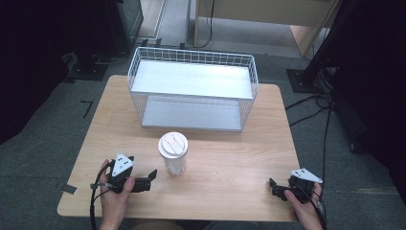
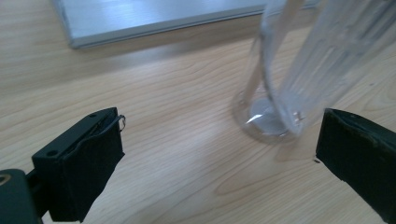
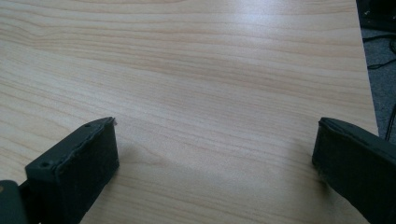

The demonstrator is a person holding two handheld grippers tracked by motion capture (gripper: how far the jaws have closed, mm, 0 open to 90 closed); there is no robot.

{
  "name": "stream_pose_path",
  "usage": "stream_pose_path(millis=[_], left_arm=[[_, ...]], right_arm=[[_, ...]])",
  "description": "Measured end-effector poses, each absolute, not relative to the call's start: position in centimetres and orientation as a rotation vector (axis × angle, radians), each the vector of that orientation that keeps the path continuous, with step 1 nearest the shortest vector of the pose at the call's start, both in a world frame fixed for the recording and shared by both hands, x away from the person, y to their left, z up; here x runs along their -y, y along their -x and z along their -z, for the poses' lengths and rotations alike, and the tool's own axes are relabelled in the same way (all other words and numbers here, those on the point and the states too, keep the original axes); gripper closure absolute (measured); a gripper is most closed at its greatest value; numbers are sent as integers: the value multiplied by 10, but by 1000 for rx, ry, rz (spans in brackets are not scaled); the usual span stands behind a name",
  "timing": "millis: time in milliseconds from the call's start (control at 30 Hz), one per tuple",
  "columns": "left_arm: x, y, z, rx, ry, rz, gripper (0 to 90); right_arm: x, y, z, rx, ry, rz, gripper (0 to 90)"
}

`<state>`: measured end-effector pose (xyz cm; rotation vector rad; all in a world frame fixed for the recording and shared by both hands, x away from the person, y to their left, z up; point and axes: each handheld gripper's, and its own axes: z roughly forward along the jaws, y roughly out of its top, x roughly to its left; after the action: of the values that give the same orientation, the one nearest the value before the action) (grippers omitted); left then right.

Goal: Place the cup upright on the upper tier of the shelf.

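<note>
Left gripper (image 1: 152, 176) held low over the pale wooden table (image 1: 230, 163), jaws spread wide and gripping nothing. Ahead of those jaws and toward the right-hand one, a clear ribbed plastic cup with a white lid (image 1: 173, 153), standing upright on the wood, near the jaw tips but apart from them. Seen again in the left gripper view (image 2: 222, 135) as a transparent cup (image 2: 299, 70) whose round base sits just beyond and slightly inside the right-hand jaw (no contact visible between the two). Farther ahead of the left jaws, past the cup, a white wire-mesh rack with two flat grey shelves (image 1: 191, 91), its lower shelf edge showing as a grey slab (image 2: 154, 18) at the top of that view. Right gripper (image 1: 273, 187) held at the near right corner of the table, well apart from the cup, jaws likewise parted wide around bare wood. Same in the right gripper view (image 3: 215, 149): only wood grain between and ahead of the two black jaws, with the table's edge and grey floor (image 3: 383, 60) off beyond the right-hand jaw. Both grippers held by a person's hands, left hand (image 1: 115, 199) and right hand (image 1: 304, 208), at the near edge.
</note>
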<state>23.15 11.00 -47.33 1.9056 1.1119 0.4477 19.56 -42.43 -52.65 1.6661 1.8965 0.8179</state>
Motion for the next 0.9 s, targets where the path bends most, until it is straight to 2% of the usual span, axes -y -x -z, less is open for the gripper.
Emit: stream_pose_path(millis=[667,900], left_arm=[[-64,-235,471,-973,-1890,-415,11],[-54,-240,471,-974,-1893,-405,11]], right_arm=[[424,-196,527,-1903,-1658,-821,1],[424,-195,526,-1912,-1655,-823,2]])
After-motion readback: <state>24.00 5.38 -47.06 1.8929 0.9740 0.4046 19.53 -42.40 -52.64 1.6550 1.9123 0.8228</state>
